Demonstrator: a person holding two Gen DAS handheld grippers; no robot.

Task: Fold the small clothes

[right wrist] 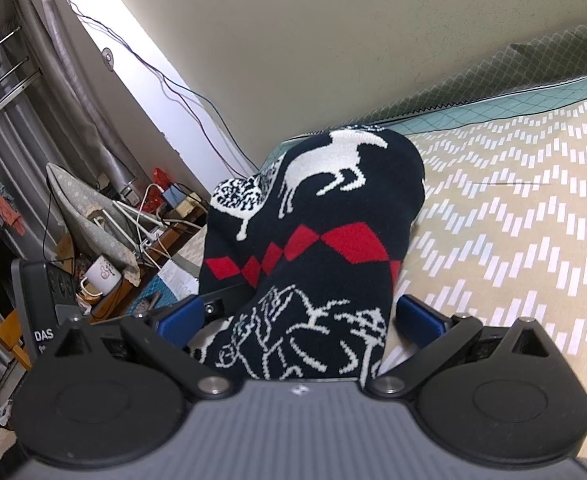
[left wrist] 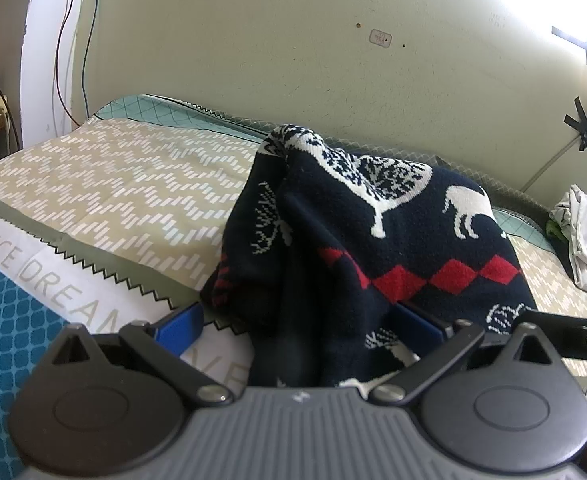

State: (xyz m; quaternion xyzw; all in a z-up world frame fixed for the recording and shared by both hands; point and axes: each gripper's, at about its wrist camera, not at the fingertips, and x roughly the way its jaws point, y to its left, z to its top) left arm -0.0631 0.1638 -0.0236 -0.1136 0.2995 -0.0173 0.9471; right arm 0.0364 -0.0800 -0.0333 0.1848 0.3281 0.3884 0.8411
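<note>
Ahead of both my tools stretches the bed cover [left wrist: 125,184], beige with white dashed zigzags, running away from my left gripper toward the pale wall [left wrist: 293,60] and spreading out to the right of my right gripper. At the far right of my left tool's view a crumpled white garment [left wrist: 585,236] lies on the cover, well apart from my work. Off to the left of my right gripper, below the bed, a grey ironing board [right wrist: 89,216] leans with a white mug [right wrist: 101,276] near its foot.

The navy knitted sweater [left wrist: 373,240], patterned with white animals and a band of red diamonds, is bunched up directly in front of both tools and rises in a mound above the cover. Its cloth drops down between the blue fingers [left wrist: 181,324] of my left gripper [left wrist: 297,332], which pinch a thick fold of it. My right gripper [right wrist: 299,320] likewise has the sweater's hem filling the gap between its blue fingers [right wrist: 419,320], which press on it from both sides.
</note>
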